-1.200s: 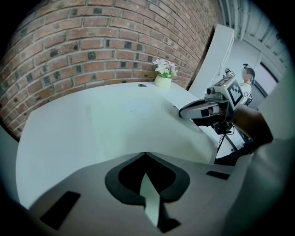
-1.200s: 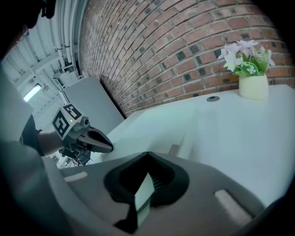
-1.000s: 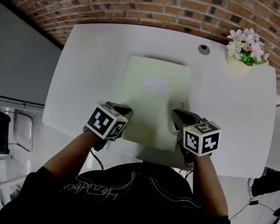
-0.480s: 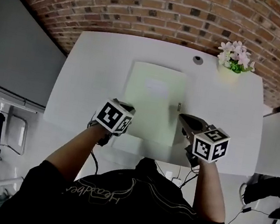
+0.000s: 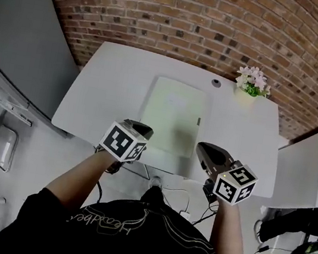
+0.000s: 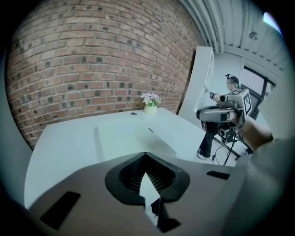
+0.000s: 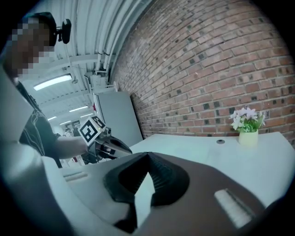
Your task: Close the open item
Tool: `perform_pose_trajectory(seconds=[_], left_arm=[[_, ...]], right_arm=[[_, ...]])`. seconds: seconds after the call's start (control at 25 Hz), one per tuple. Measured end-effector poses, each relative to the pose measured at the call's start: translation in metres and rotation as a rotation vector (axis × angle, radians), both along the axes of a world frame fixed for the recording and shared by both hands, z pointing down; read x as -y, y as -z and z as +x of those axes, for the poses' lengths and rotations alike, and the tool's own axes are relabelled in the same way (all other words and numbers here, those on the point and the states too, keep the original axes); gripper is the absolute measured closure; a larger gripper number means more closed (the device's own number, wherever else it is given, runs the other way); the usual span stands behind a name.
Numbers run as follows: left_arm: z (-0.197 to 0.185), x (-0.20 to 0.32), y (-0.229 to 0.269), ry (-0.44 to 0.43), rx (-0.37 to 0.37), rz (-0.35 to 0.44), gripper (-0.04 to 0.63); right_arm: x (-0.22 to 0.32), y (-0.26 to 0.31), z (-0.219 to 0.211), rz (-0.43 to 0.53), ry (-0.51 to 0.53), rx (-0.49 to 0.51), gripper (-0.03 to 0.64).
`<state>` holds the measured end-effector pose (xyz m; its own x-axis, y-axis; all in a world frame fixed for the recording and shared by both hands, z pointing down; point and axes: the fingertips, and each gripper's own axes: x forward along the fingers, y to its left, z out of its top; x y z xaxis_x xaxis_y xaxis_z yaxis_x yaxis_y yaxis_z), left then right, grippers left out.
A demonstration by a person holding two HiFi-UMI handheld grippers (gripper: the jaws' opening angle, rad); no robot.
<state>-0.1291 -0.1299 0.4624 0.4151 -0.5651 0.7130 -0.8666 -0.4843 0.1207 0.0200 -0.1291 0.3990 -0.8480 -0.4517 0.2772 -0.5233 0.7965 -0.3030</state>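
A pale green folder lies flat and closed on the white table, with a small dark tab on its right edge. My left gripper hovers at the folder's near left corner, jaws shut with nothing between them. The right gripper hangs over the table's near edge, right of the folder, also shut and holding nothing. In the left gripper view the folder stretches ahead of the jaws and the right gripper shows at the right. The right gripper view looks across at the left gripper.
A small pot of pink and white flowers stands at the table's far right, with a round cable hole beside it. A brick wall runs behind the table. A grey panel stands to the left, and cables lie on the floor under the near edge.
Both grippers have drawn back from the folder's near corners toward the table's near edge. The head view has pulled away, so the table looks smaller and farther.
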Motion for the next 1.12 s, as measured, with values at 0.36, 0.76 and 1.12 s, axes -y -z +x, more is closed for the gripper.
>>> perform_pose_trajectory(seconds=[0.36, 0.76, 1.12], left_arm=[[0.008, -0.075, 0.055, -0.013, -0.163, 0.12, 0.592], [0.02, -0.142, 0.105, -0.059, -0.485, 0.225, 0.592], [0.076, -0.193, 0.114, -0.1, -0.685, 0.217, 0.593]], right_arm=[[-0.087, 0.054, -0.031, -0.016, 0.068, 0.215, 0.612], [-0.144, 0.073, -0.031, -0.015, 0.135, 0.354, 0.612], [-0.191, 0.066, 0.016, -0.102, 0.113, 0.458, 0.613]])
